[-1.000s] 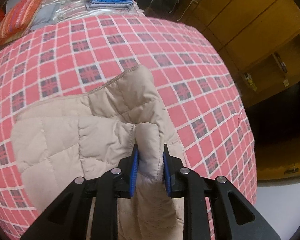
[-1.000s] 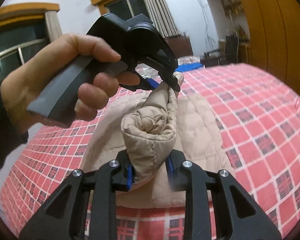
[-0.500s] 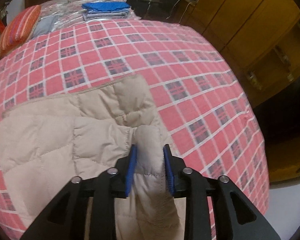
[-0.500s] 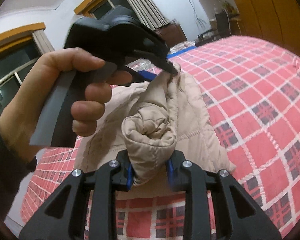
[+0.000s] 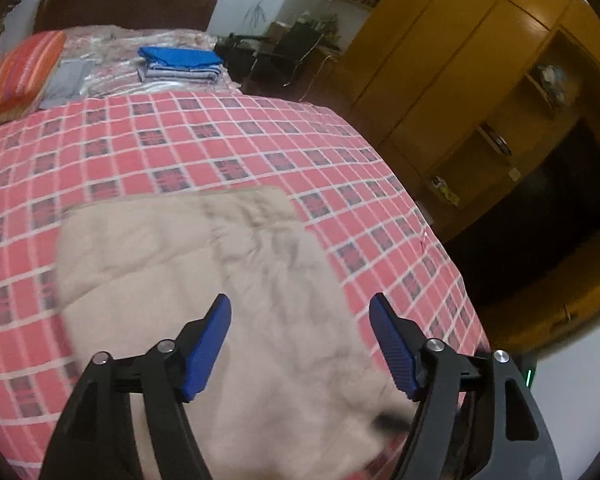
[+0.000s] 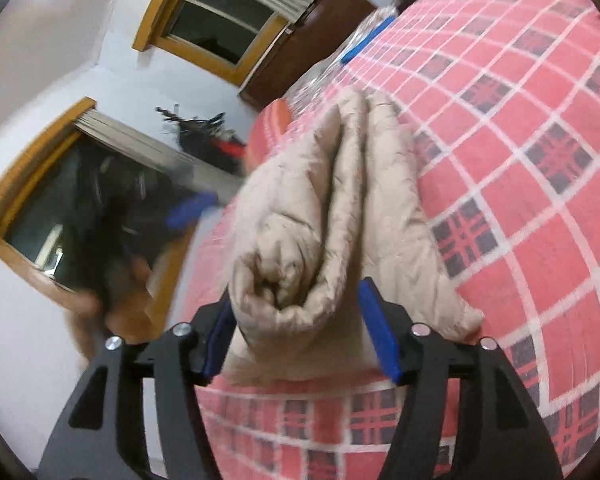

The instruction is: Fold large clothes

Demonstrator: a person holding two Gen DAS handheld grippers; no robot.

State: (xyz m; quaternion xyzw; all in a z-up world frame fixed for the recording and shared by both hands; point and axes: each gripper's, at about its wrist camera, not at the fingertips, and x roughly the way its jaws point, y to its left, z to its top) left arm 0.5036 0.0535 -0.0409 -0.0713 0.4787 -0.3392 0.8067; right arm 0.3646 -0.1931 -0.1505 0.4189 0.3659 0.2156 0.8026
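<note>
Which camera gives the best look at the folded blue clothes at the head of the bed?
The left wrist view: the blue clothes show whole, stacked beyond the checked blanket. The right wrist view catches only a blurred blue sliver.

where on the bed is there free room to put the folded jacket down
Bare checked bedspread lies between the jacket and the head of the bed, and along the wardrobe side. The head end is crowded: striped pillow, blue folded stack. Both grippers, left and right, are open.
</note>
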